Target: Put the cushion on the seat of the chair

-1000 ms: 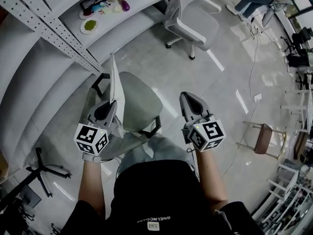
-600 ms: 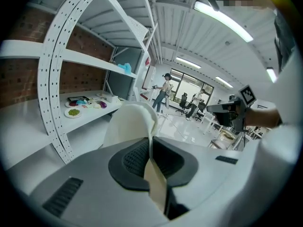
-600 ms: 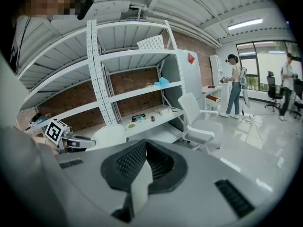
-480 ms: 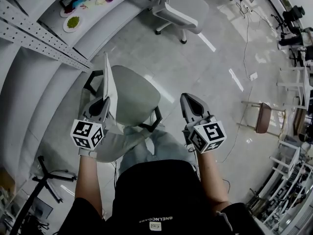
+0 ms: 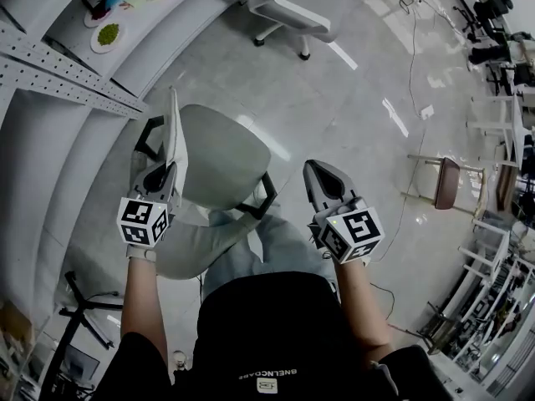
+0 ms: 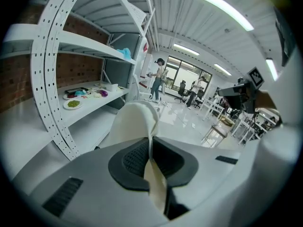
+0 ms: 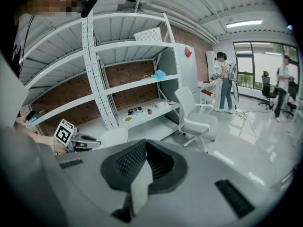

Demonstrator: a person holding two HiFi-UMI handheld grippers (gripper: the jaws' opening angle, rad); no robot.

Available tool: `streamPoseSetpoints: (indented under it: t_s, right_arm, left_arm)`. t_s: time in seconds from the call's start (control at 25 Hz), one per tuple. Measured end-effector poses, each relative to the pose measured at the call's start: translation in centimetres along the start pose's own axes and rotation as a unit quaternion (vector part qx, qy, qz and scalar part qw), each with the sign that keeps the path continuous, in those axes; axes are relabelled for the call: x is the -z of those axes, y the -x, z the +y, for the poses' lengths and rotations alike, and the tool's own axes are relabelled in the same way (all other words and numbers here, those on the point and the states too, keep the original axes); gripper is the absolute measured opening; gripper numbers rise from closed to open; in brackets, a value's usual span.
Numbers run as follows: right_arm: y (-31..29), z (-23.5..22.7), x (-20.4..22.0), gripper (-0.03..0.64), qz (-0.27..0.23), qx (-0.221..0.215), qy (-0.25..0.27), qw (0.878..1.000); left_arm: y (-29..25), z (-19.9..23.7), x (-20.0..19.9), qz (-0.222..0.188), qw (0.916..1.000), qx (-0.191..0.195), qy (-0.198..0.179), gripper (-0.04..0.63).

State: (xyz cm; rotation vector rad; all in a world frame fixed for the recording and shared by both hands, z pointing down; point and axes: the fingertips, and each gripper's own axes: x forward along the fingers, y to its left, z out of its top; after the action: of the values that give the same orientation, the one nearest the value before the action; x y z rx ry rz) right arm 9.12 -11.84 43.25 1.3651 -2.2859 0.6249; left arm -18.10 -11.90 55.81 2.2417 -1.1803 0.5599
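A thin cream cushion [image 5: 173, 128] stands on edge over the left side of the grey-green chair seat [image 5: 221, 161]. My left gripper [image 5: 159, 178] is shut on the cushion's lower edge. In the left gripper view the cushion [image 6: 135, 122] rises from between the closed pads of the left gripper [image 6: 150, 161]. My right gripper [image 5: 322, 178] hangs to the right of the chair, beyond its black armrest [image 5: 264, 197], shut and with nothing in it. In the right gripper view the right gripper [image 7: 143, 163] is closed, and the left gripper's marker cube [image 7: 64, 132] shows beside the pale cushion [image 7: 113, 137].
A white shelving rack [image 5: 75, 82] curves along the left, with plates of toy food [image 5: 109, 36]. A white office chair [image 5: 292, 7] stands at the top and a wooden stool [image 5: 447, 186] at the right. A black stand base [image 5: 79, 303] lies at lower left. People stand far off [image 7: 225, 82].
My left gripper has sunk toward the chair's left side with the cushion still in its grip. The right gripper has dropped a little, still shut.
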Motion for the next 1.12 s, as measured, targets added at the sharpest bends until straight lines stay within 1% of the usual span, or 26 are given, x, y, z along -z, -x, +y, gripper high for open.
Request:
streamPoseSetpoints:
  t_s: [0.16,0.36,0.52,0.76,1.12]
  right_arm:
    - [-0.1,0.6,0.5,0.009,0.008,0.005,0.000,1.000]
    - [0.1,0.8,1.2,0.009,0.019,0.010,0.005,1.000]
    - [0.4,0.7,1.6,0.009,0.025,0.013,0.005,1.000]
    - [0.5,0.4,2.1,0.009,0.029,0.010,0.007,0.999]
    - [0.4,-1.0,3.6,0.009,0.040,0.004,0.004,0.999]
  left_arm:
    - [-0.5,0.8,1.6,0.017,0.9998,0.005,-0.006,0.031]
    - [-1.6,0.8,1.9,0.003,0.9996,0.027,0.008,0.031]
    - [-2.8,-0.1,1.8,0.003,0.9992,0.039,0.008,0.031]
    - [-4.2,-1.9,2.9,0.014,0.9980,0.061,-0.001,0.032]
    - [-6.1,-4.5,4.6,0.025,0.9968,0.076,0.004,0.032]
